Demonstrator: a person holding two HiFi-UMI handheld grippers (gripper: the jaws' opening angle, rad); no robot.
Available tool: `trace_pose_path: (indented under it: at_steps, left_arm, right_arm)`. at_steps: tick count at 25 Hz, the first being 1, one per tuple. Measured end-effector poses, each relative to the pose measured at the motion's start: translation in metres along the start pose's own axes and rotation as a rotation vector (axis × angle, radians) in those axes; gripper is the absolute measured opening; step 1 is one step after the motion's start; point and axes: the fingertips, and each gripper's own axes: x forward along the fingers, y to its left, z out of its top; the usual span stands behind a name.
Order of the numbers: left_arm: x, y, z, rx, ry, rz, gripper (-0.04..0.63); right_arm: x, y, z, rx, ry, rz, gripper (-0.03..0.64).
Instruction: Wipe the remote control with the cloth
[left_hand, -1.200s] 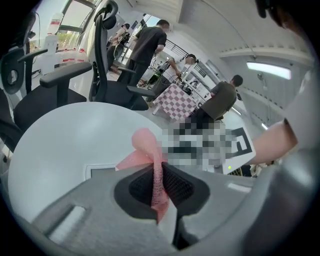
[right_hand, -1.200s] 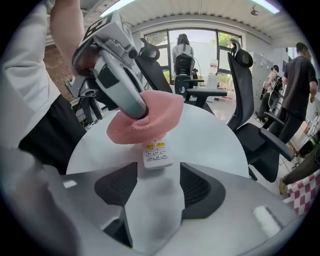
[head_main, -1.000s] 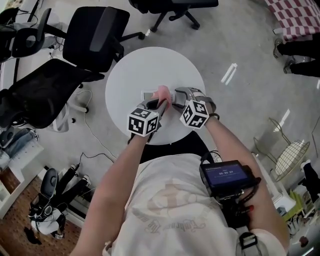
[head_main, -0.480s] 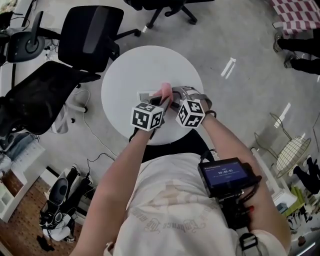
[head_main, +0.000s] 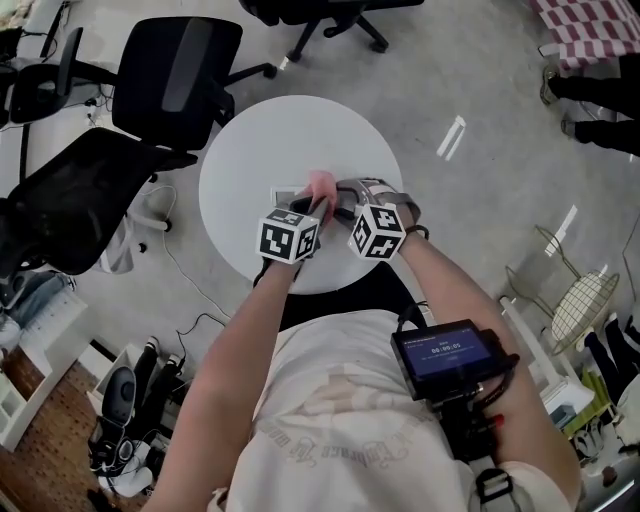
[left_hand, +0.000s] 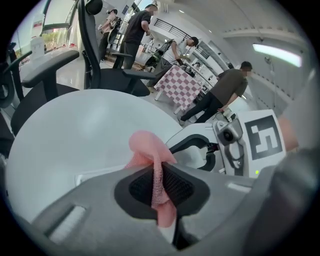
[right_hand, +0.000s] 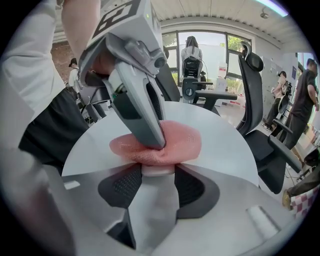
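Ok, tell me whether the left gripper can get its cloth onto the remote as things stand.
Probably yes: the left gripper pinches the pink cloth, which rests on the end of the remote between the closing jaws of the right gripper; nothing lies between.

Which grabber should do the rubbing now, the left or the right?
Left, probably. The left gripper pinches the pink cloth, bunched against the end of the remote control. The right gripper is closing its jaws on the remote control, so it is busy holding.

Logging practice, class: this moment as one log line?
left gripper: shut on pink mesh cloth | right gripper: jaws closing on white plastic remote control
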Motion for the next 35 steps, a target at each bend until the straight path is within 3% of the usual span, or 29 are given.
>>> trace_pose_path:
  at_steps: [12, 21, 30, 35]
  left_arm:
    - [-0.022, 0.046, -0.01, -0.075, -0.018, 0.065, 0.026]
    - [-0.034, 0.078, -0.019, -0.072, -0.005, 0.14, 0.026]
    - [-0.06, 0.125, -0.022, -0.092, -0.005, 0.27, 0.026]
    - [-0.058, 0.121, -0.024, -0.068, -0.003, 0.289, 0.026]
  right_arm:
    - [0.001, -0.003, -0.002, 0.011, 0.01, -0.008, 0.215]
    - [-0.001, -0.002, -0.005, 0.017, 0.015, -0.011, 0.215]
    - [-0.001, -0.005, -0.005, 0.017, 0.018, -0.008, 0.215]
    - [-0.002, -0.005, -0.007, 0.015, 0.019, -0.009, 0.215]
